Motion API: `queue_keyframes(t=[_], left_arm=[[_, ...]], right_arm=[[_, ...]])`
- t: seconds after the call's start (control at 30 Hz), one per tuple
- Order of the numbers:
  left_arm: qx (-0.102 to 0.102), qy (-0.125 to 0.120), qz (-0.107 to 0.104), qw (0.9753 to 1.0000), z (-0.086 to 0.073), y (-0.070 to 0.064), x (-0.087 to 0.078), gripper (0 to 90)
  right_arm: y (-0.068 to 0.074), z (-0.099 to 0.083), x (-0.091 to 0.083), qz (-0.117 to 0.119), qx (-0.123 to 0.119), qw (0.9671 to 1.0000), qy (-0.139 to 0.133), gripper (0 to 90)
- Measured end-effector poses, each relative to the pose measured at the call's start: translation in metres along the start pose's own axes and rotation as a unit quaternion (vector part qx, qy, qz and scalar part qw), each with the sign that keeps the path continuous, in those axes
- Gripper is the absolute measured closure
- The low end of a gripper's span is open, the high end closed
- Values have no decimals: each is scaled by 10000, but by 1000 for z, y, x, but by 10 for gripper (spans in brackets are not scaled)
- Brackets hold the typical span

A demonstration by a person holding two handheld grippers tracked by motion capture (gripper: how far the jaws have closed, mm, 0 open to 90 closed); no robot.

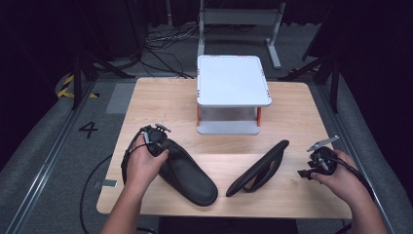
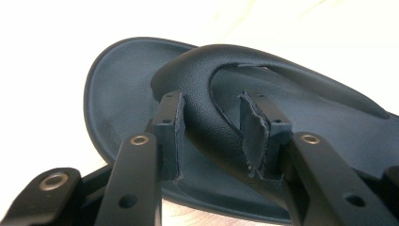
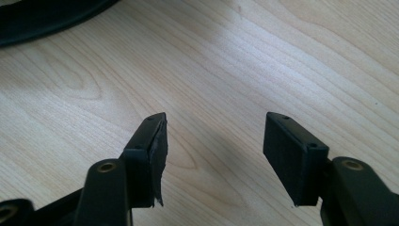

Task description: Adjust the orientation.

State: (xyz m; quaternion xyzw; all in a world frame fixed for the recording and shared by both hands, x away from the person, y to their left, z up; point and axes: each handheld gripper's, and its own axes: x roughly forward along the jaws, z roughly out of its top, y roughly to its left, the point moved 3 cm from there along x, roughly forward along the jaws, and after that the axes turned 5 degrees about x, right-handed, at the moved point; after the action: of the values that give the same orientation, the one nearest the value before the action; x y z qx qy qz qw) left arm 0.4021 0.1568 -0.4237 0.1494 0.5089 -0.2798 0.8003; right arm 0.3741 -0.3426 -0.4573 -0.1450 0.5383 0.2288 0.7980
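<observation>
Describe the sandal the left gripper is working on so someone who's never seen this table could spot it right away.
Start at the white two-tier stand at the back of the wooden table, then come toward the near left edge. The black sandal lies flat there, sole down, the left gripper astride its strap. The other sandal, to its right, is tipped on its edge.

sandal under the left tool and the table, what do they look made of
Sandal: probably soft rubber or foam, matte black, with a fine pebbled grain on its strap; it could be faux leather. Table: pale wood or wood-look laminate with printed-looking grain lines and a smooth, faint sheen.
</observation>
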Motion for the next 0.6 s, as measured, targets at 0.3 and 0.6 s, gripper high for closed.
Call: queue_keyframes(t=[0.3,0.6], left_arm=[[-483,216,-139,9985,-10,1,8,243],[-163,-28,-300,9994,4,-9,13,478]], right_arm=[[1,1,3,20,-70,10000,29,408],[2,1,5,18,-80,9999,60,407]])
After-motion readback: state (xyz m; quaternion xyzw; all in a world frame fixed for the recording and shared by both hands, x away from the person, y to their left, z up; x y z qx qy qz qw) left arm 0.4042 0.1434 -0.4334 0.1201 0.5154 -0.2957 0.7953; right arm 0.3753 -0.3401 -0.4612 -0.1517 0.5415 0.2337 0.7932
